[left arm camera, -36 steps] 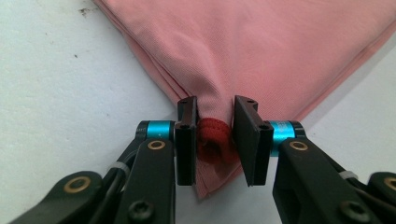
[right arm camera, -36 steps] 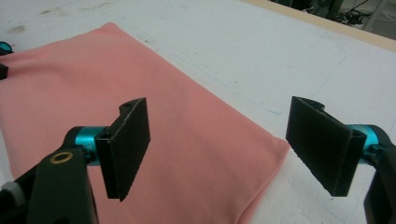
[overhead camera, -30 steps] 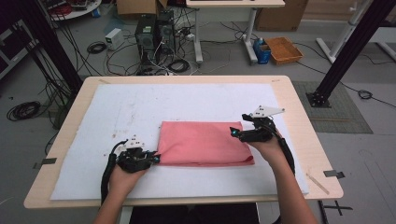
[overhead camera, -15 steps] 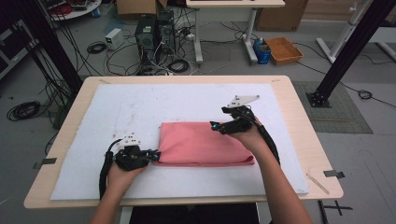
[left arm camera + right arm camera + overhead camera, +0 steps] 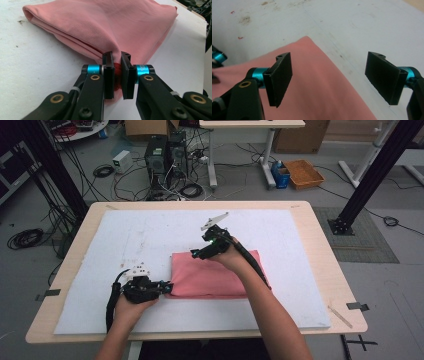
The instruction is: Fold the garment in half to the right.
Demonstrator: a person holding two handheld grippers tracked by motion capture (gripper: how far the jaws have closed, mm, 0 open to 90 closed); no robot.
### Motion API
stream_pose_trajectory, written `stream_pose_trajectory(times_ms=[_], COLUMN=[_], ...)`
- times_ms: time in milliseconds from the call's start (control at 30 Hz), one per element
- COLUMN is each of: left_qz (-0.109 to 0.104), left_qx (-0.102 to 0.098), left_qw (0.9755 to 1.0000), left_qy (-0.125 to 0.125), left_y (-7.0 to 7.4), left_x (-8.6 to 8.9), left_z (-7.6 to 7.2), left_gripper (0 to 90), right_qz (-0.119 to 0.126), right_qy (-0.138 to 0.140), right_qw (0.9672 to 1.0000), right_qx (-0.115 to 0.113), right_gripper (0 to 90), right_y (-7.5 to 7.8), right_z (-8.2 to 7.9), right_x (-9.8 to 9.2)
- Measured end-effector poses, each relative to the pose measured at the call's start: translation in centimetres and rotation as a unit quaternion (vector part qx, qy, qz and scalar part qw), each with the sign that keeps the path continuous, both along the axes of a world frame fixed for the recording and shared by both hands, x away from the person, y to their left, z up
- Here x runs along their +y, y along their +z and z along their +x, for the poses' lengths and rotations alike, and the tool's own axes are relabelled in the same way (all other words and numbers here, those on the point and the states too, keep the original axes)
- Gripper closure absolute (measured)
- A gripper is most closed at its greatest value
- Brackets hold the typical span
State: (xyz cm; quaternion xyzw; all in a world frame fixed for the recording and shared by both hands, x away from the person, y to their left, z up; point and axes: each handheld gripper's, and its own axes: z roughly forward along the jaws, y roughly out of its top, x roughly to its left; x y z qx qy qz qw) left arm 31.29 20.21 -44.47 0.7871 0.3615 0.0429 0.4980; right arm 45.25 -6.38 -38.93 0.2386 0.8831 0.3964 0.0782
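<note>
A folded pink cloth (image 5: 215, 275) lies flat on the white mat, a little right of the middle. My left gripper (image 5: 167, 287) is at the cloth's near left corner, lying low on the mat. In the left gripper view the cloth (image 5: 107, 27) bunches into the left gripper (image 5: 117, 75), which is shut on that corner. My right gripper (image 5: 196, 254) hovers over the cloth's far left corner. In the right gripper view the right gripper (image 5: 329, 75) stands wide open above the cloth (image 5: 317, 87), with nothing pinched between its jaws.
The white mat (image 5: 150, 235) covers most of the wooden table (image 5: 320, 250). Bare mat stretches left of and beyond the cloth. Past the table's far edge, computers, cables and an orange tray (image 5: 303, 173) sit on the floor.
My right gripper has travelled left along the cloth's far edge, from its far right corner to its far left corner. The left hand has kept its place at the near left corner.
</note>
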Motion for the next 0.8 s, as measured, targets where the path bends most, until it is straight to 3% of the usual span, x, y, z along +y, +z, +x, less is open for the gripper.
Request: stream_pose_trajectory(times_ms=[300, 400, 567, 700, 800], left_qz=[-0.003, -0.002, 0.004, 0.011, 0.015], left_qx=[0.006, 0.007, 0.008, 0.013, 0.016], left_qw=[1.0, 1.0, 1.0, 0.9999, 0.9998], left_qy=[-0.002, -0.002, -0.002, -0.001, 0.001], left_y=[-0.2, -0.3, -0.4, -0.6, -0.8], left_x=[0.4, 0.4, 0.4, 0.6, 0.7], left_z=[0.3, 0.3, 0.3, 0.4, 0.5], left_gripper=[82.7, 82.7, 82.7, 82.7, 82.7], right_qz=[-0.027, -0.047, -0.06, -0.068, -0.056], right_qy=[0.015, 0.022, 0.025, 0.016, 0.016], right_qw=[0.9988, 0.9982, 0.9977, 0.997, 0.9975], right_qx=[0.037, 0.031, 0.02, 0.033, 0.04], right_gripper=[22.4, 28.8, 41.2, 47.3, 53.4], right_y=[-2.1, -2.8, -3.8, -4.5, -4.6], right_z=[1.4, 1.5, 1.6, 1.8, 2.0], right_x=[5.5, 6.8, 8.1, 8.6, 8.6])
